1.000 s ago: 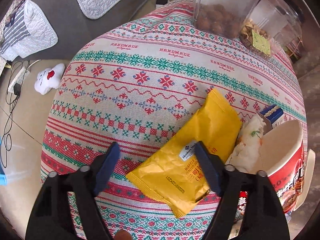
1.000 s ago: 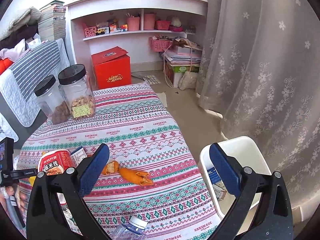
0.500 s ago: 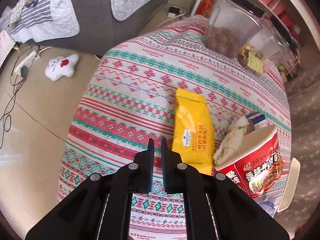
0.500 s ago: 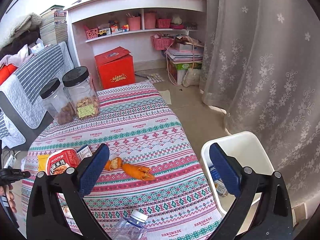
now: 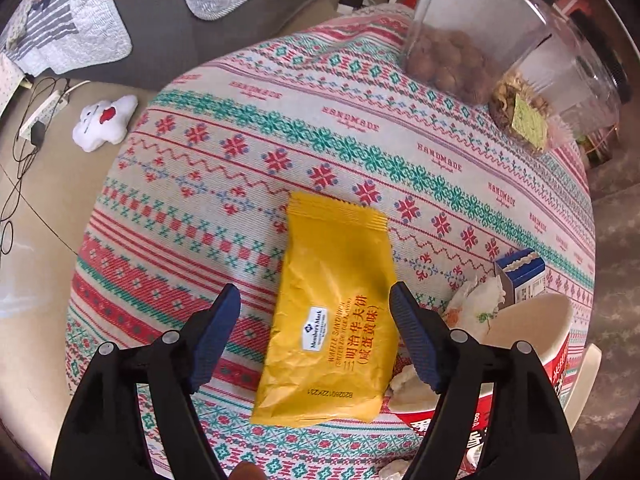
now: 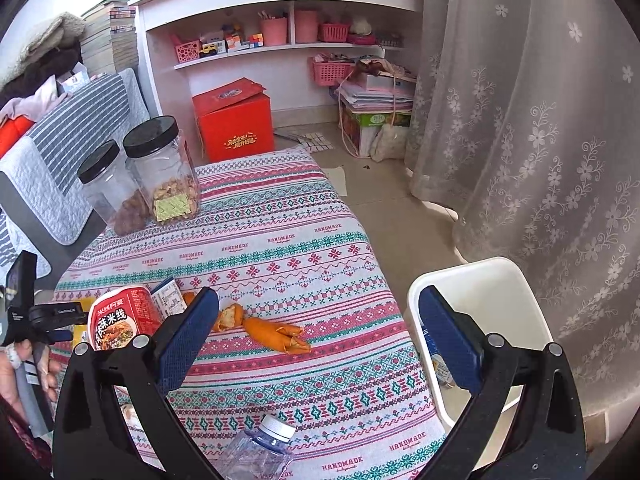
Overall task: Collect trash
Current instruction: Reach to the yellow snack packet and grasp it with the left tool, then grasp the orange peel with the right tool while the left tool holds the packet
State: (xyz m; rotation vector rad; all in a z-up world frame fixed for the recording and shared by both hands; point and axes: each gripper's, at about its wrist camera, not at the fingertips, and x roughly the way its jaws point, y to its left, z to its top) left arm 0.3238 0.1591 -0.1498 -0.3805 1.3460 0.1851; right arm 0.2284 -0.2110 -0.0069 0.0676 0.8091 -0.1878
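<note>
Left gripper (image 5: 314,320): jaws wide, straddling yellow snack packet (image 5: 330,320). Right gripper (image 6: 318,338): wide, empty, idle. Step: approaching packet. Next: lower, pinch.

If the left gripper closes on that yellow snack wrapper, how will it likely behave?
The yellow wrapper lies flat and creased on the tablecloth, so it is probably light and floppy. Its glossy film may slip or crumple between the open left gripper fingers rather than lift stiffly.
</note>
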